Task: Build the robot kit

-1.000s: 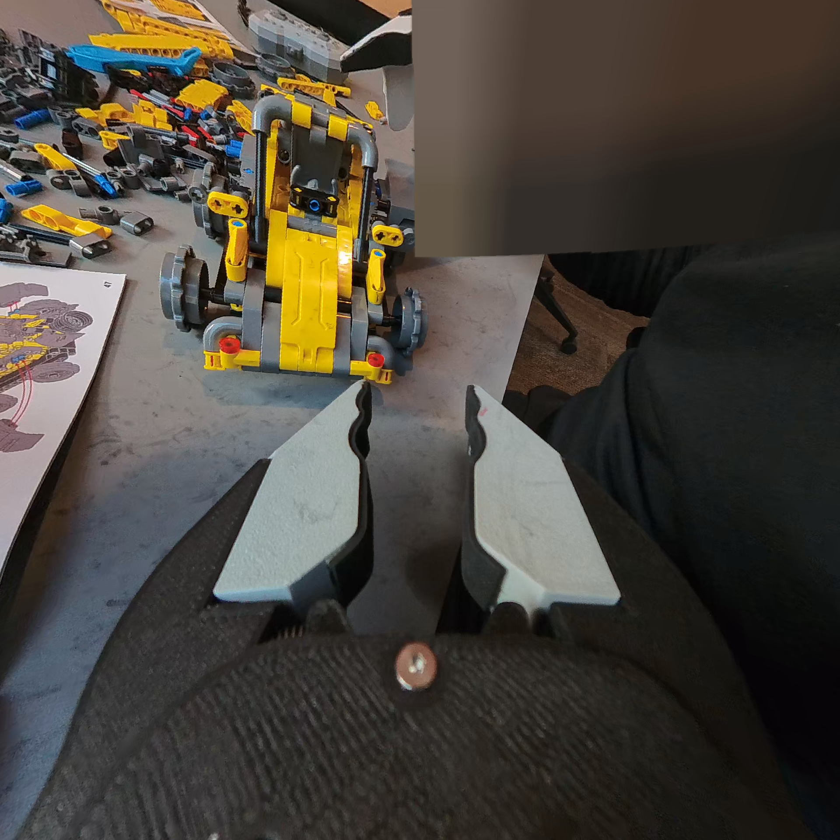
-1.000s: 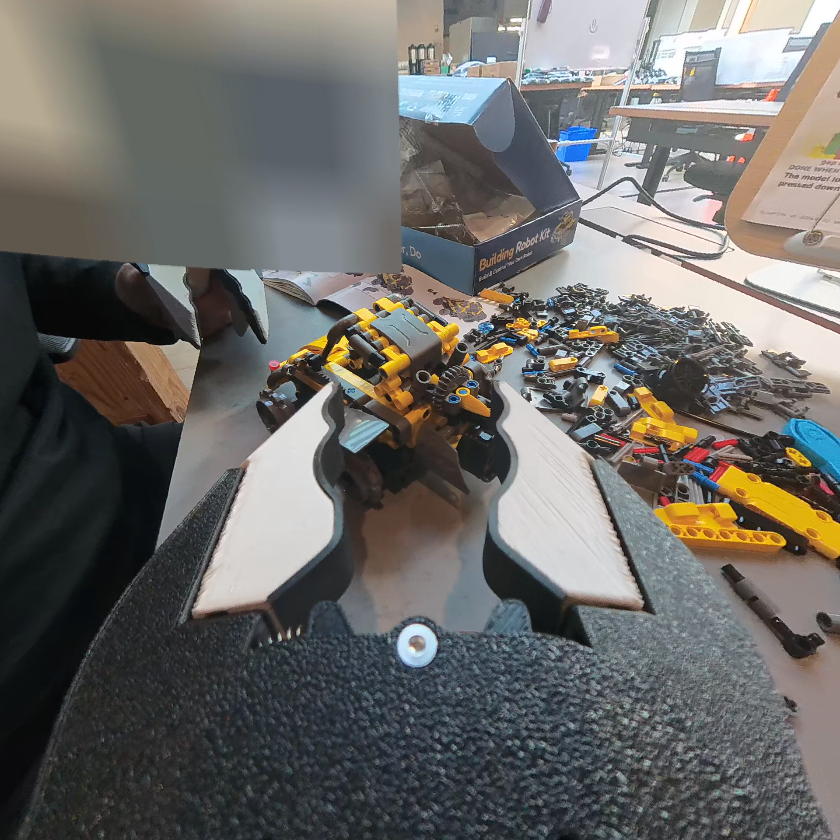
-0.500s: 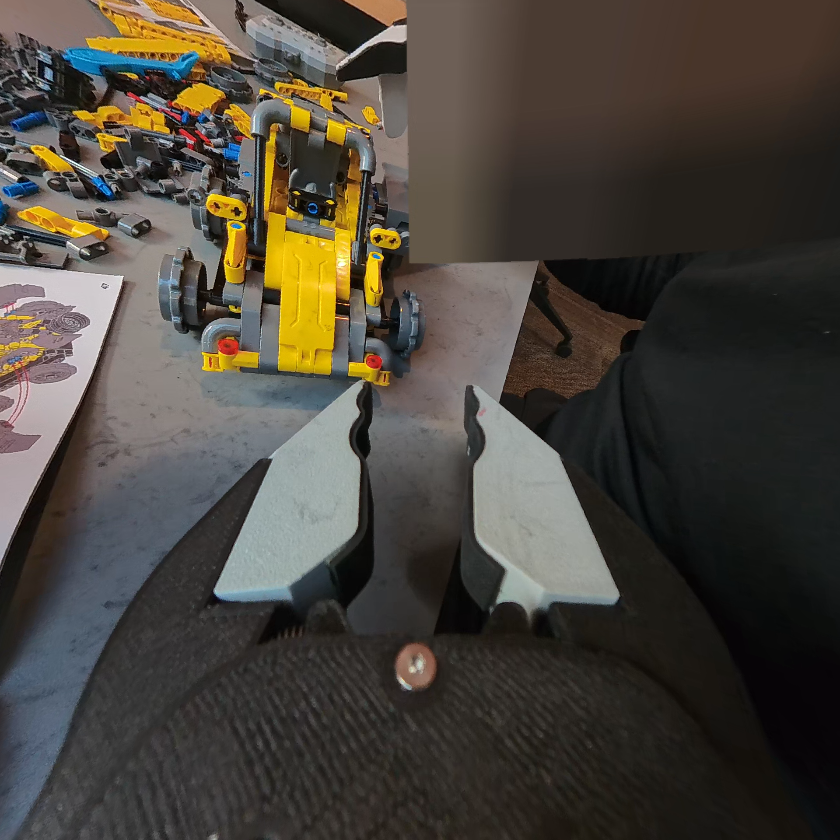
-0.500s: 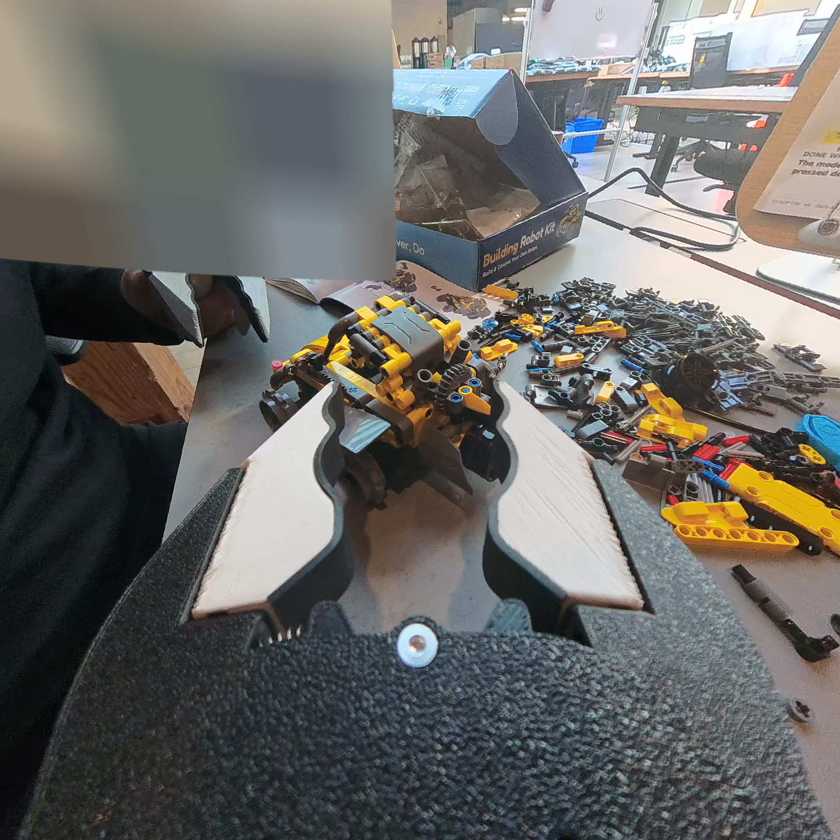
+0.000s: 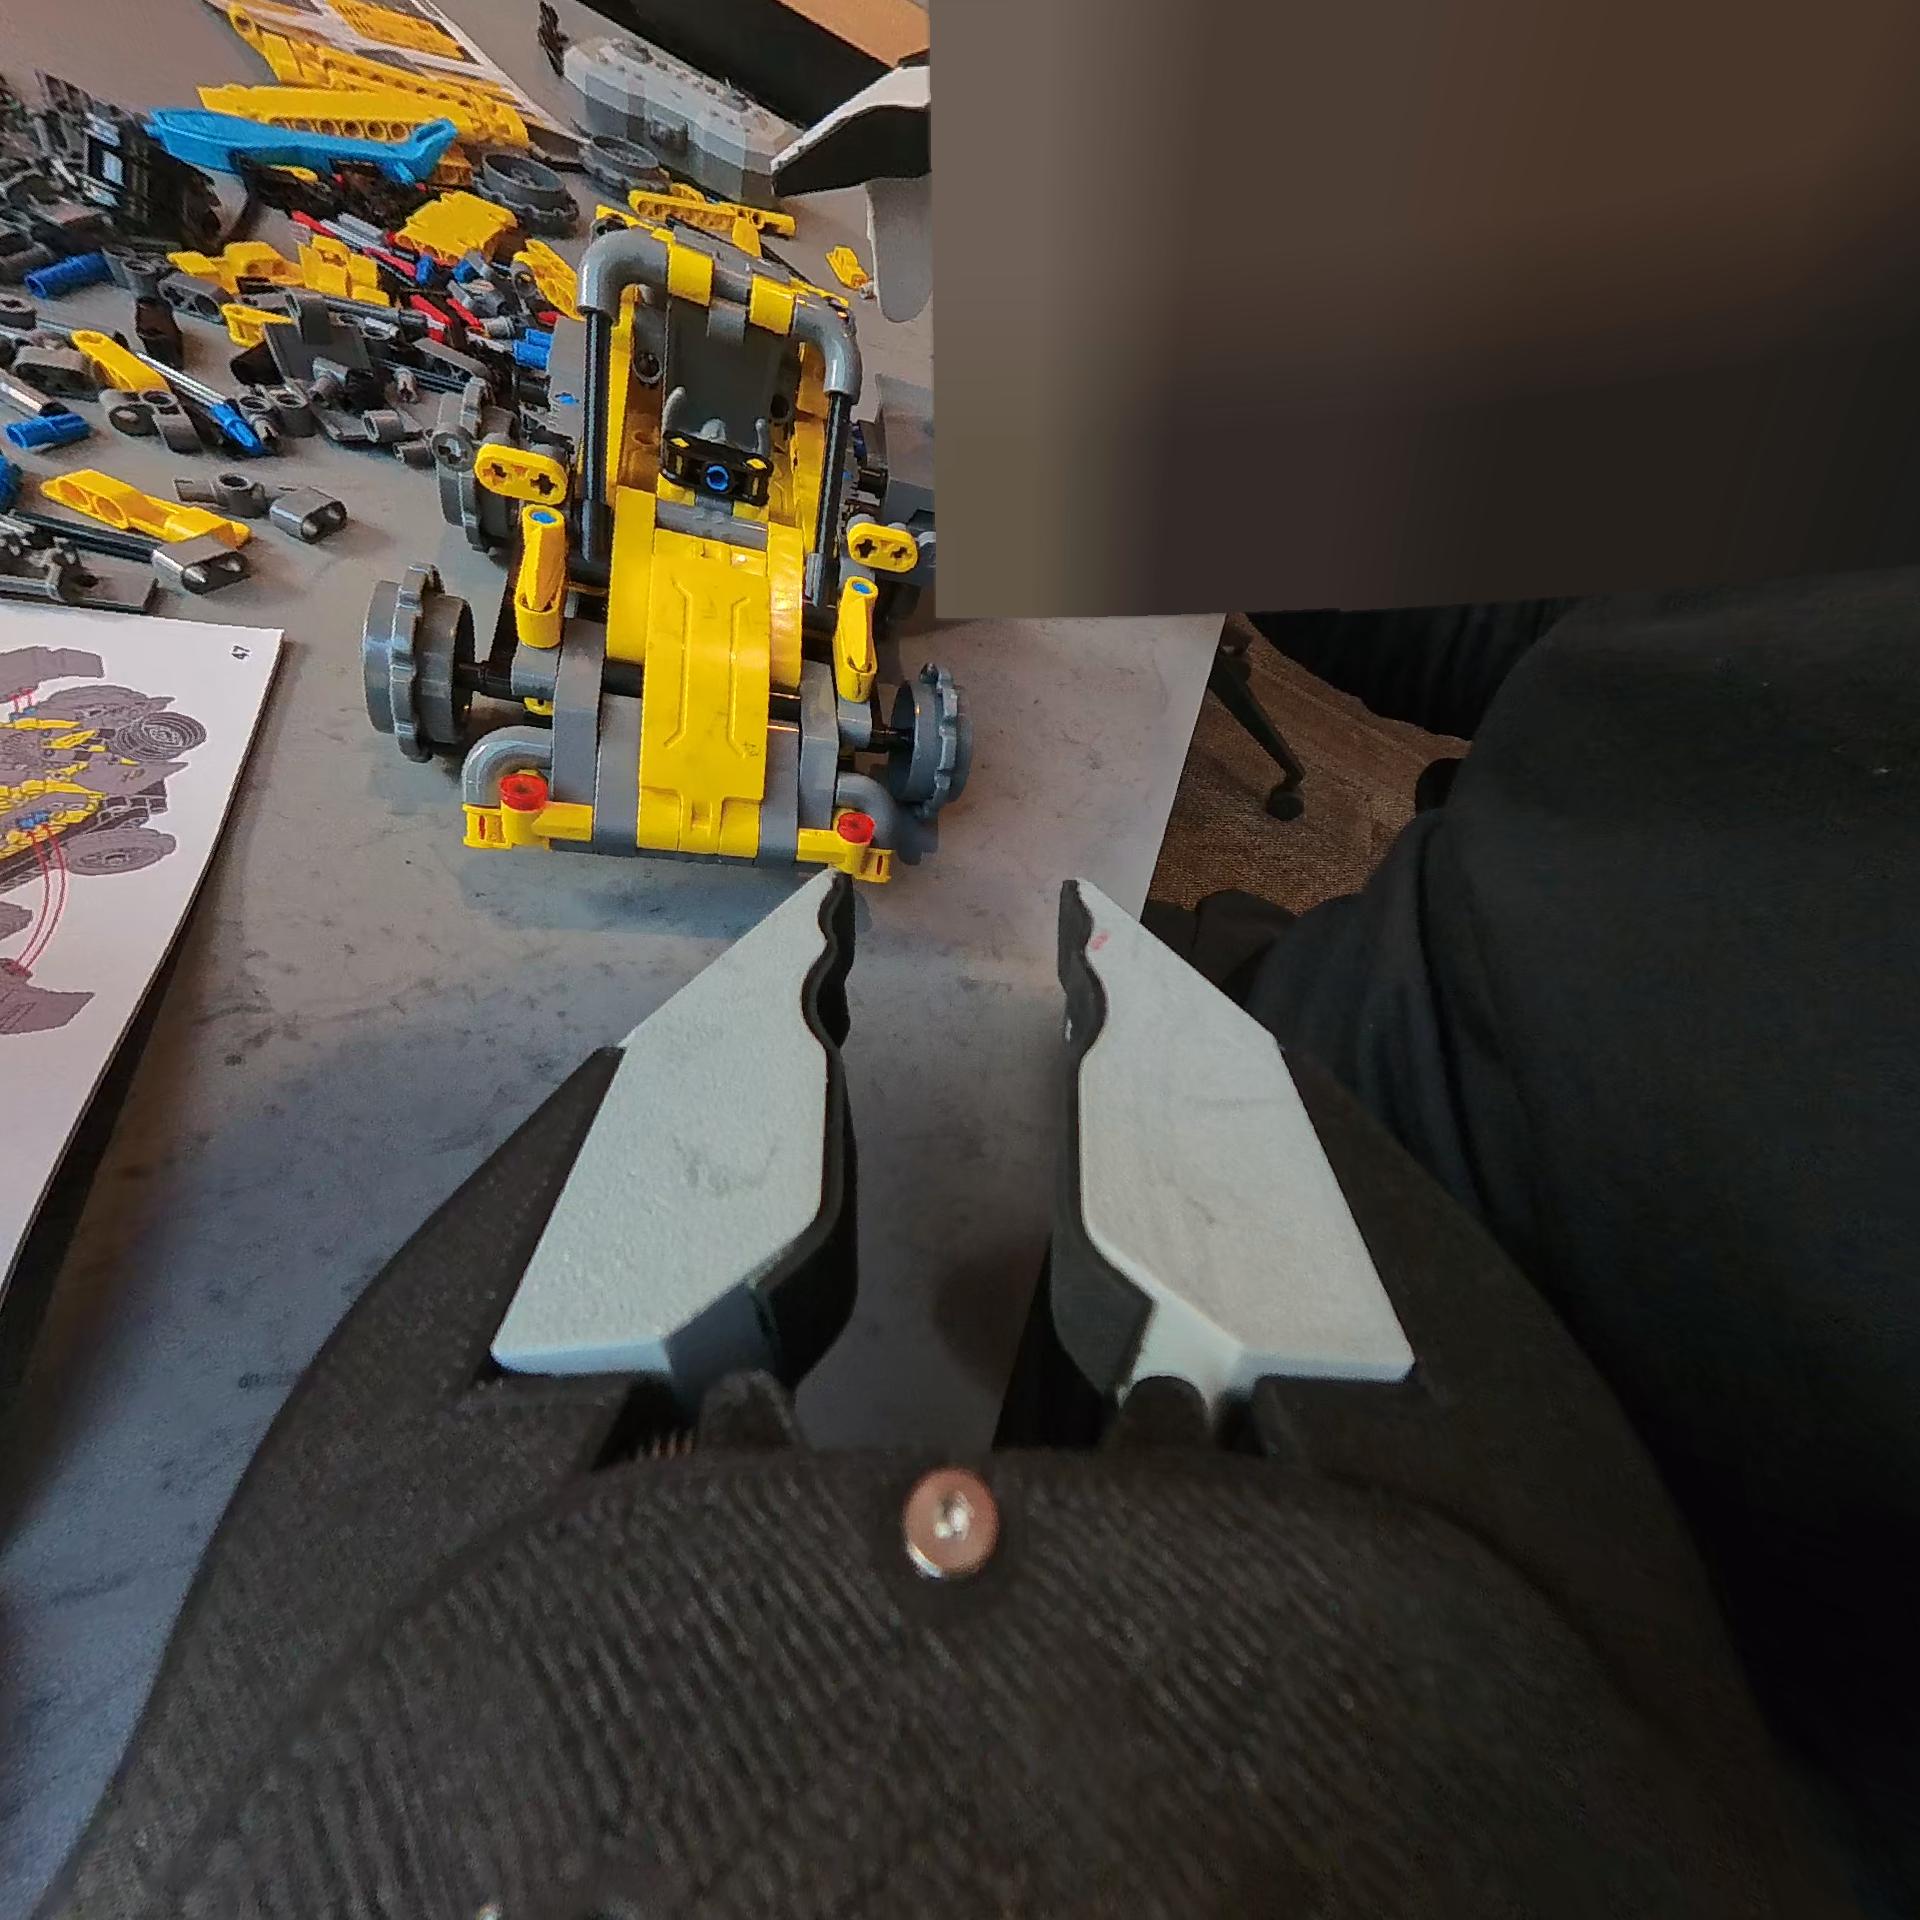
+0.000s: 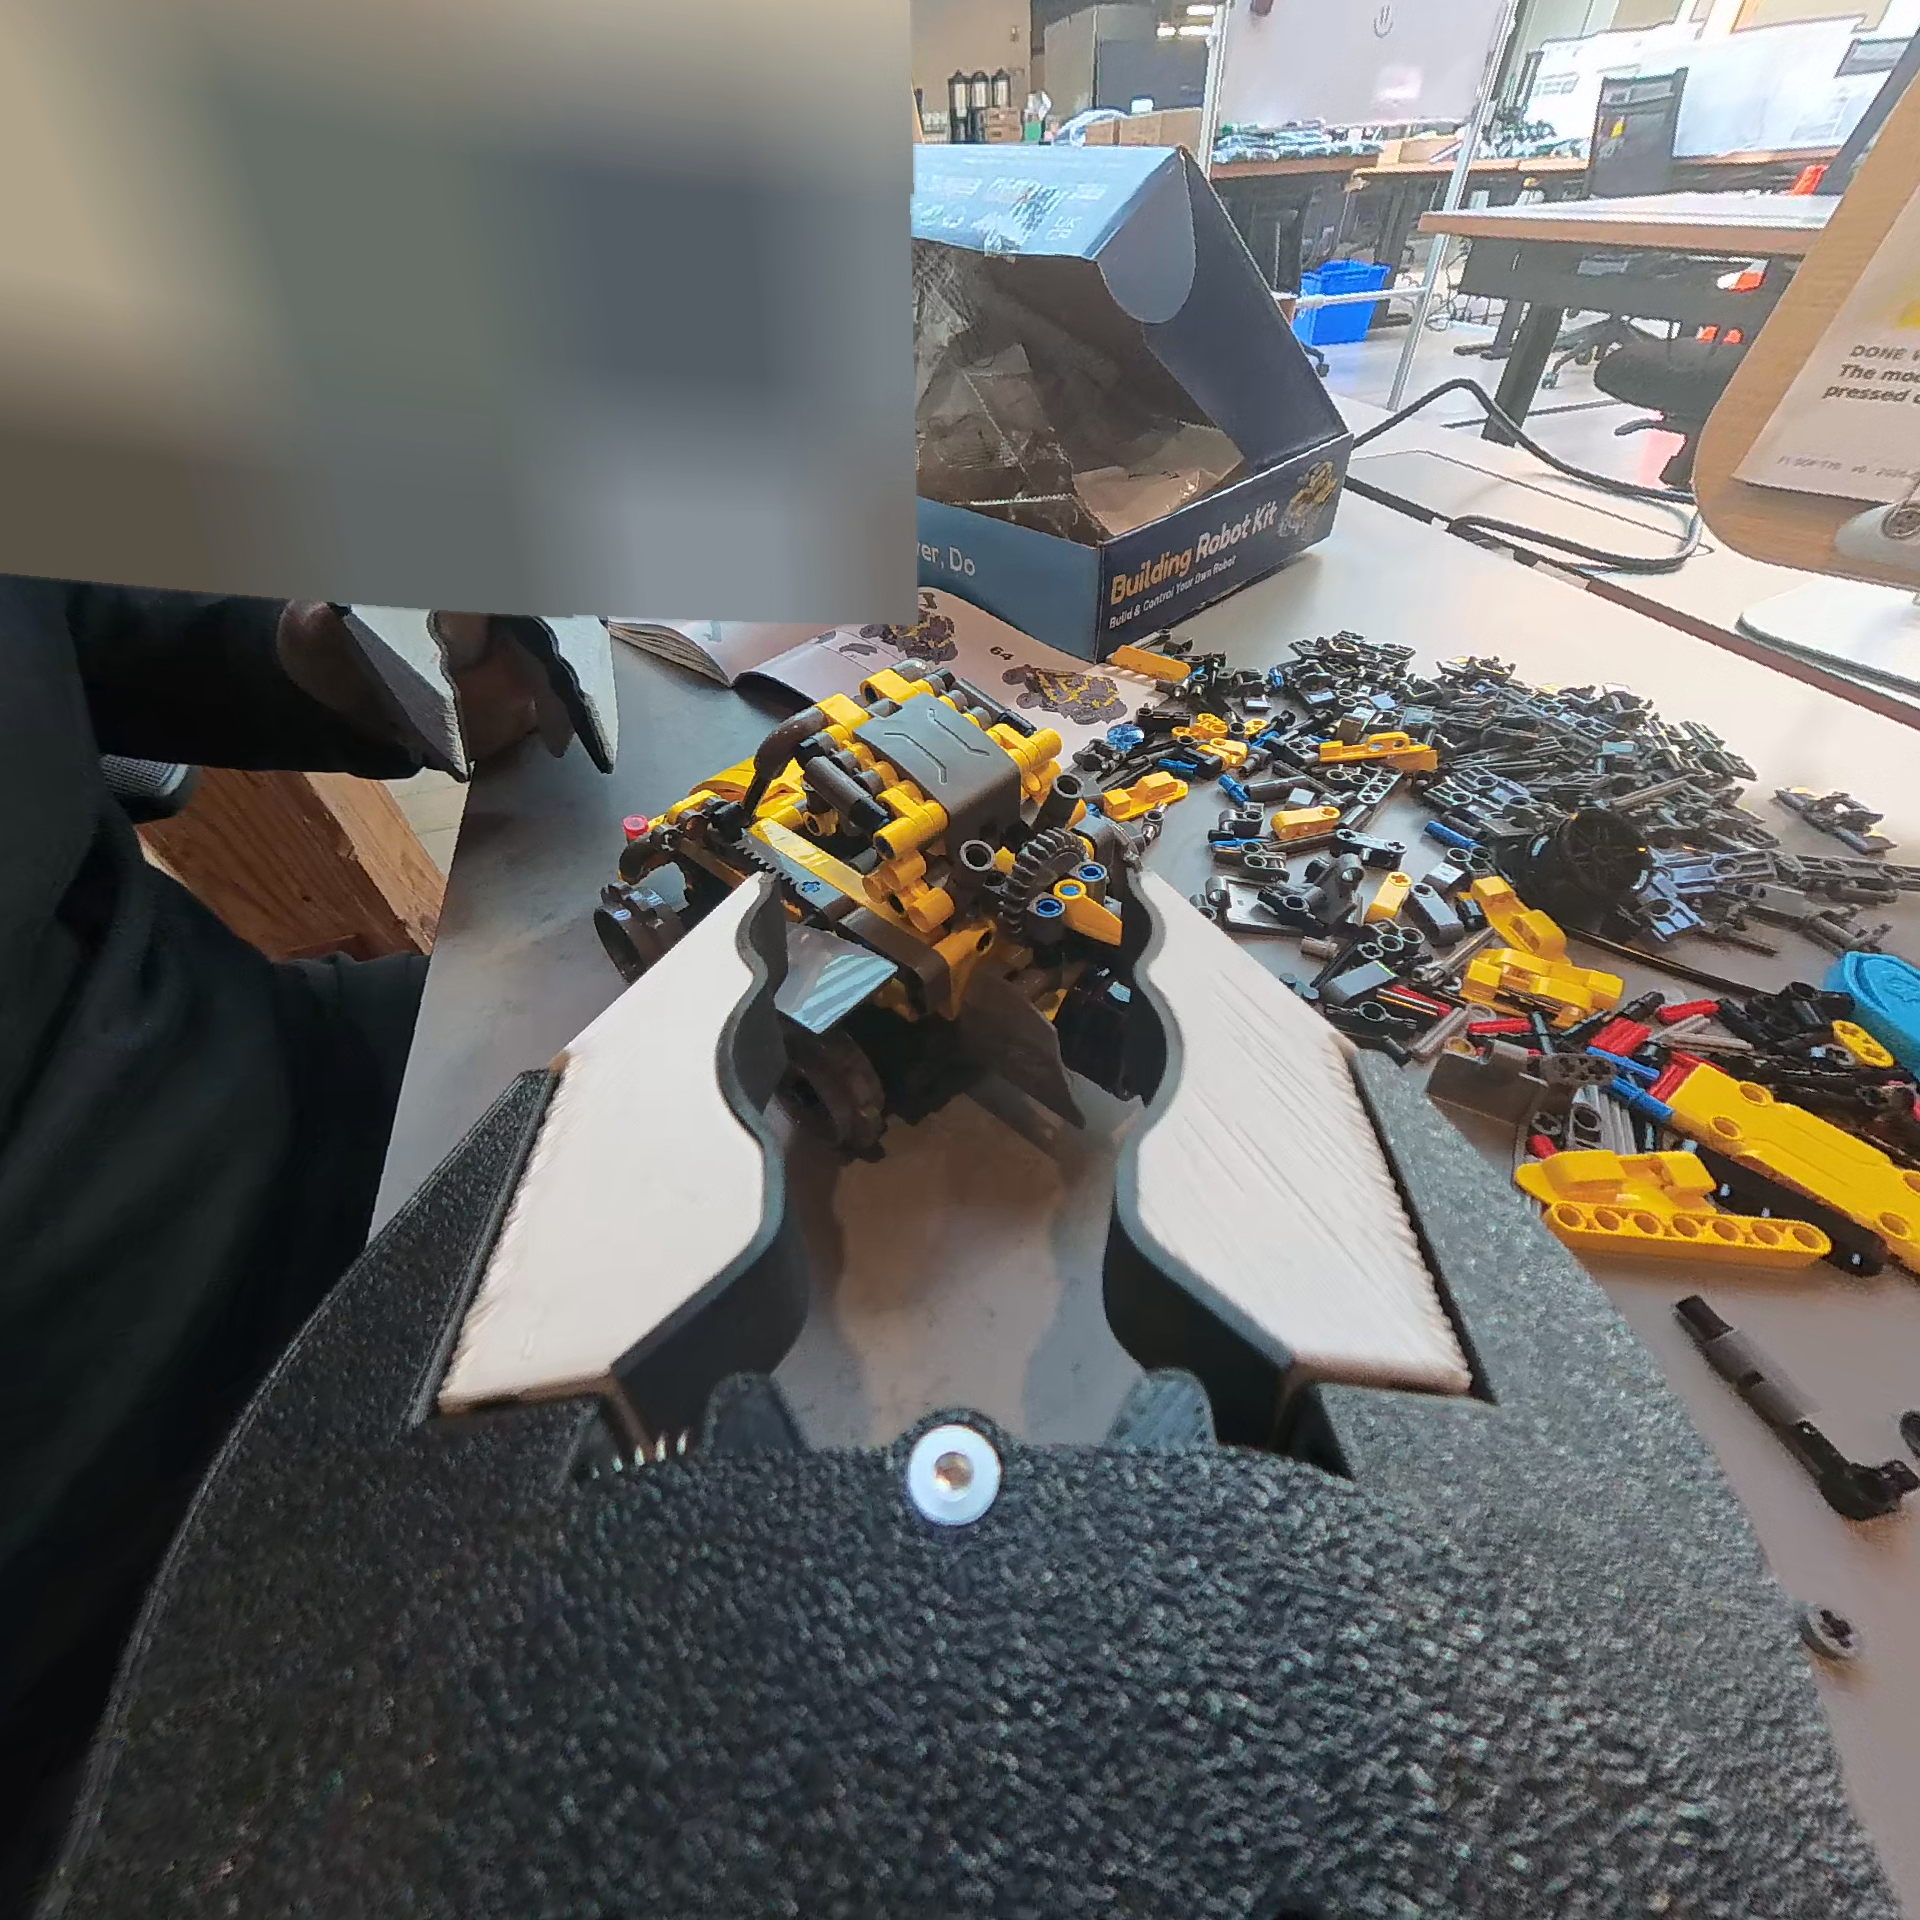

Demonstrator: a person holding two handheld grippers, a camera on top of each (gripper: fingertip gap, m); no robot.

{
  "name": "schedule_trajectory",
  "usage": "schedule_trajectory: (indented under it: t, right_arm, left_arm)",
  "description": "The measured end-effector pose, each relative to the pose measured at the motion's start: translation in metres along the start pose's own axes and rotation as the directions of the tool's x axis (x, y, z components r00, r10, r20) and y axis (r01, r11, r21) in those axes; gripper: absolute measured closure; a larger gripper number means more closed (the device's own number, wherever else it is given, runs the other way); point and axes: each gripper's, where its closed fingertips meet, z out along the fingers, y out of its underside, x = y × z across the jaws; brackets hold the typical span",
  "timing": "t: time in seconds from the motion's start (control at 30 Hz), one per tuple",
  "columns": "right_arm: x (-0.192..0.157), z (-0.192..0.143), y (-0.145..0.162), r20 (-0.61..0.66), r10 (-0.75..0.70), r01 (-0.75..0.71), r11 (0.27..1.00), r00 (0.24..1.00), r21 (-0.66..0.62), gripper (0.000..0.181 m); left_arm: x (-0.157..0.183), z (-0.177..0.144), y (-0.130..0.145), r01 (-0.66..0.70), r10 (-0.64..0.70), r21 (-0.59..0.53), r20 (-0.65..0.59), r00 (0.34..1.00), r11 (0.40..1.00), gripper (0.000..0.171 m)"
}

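A yellow and grey brick-built vehicle (image 5: 686,644) stands on the grey table (image 5: 343,1039). My left gripper (image 5: 951,899) is open and empty. Its left fingertip is just short of the vehicle's near right corner, close to the table's right edge. In the right wrist view the same vehicle (image 6: 914,821) sits at my right gripper (image 6: 951,904). That gripper is open, with the vehicle's near end between its fingertips, and no finger visibly presses on it. The left gripper also shows there, far left (image 6: 499,696). The right gripper's pale fingertips (image 5: 883,187) show beyond the vehicle.
A pile of loose black, yellow, blue and red pieces (image 6: 1507,831) lies right of the vehicle, also seen in the left wrist view (image 5: 260,291). An open instruction booklet (image 5: 94,831) lies left. An open blue box (image 6: 1143,436) stands behind. A person in dark clothing (image 5: 1610,1039) sits at the table edge. There is about 20 cm between the tips of the two grippers.
Almost nothing. Both views shift only slightly. Both grippers stay open and the vehicle has not moved.
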Motion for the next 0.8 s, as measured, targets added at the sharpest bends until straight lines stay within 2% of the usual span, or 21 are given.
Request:
schedule_trajectory:
  t: [0.8]
  right_arm:
    - [-0.0021, 0.0011, 0.0018, 0.013, -0.009, 0.009, 1.000, 1.000, -0.011, 0.120]
  left_arm:
    - [0.0005, -0.0007, -0.0010, 0.010, -0.010, 0.012, -0.010, 1.000, 1.000, 0.137]
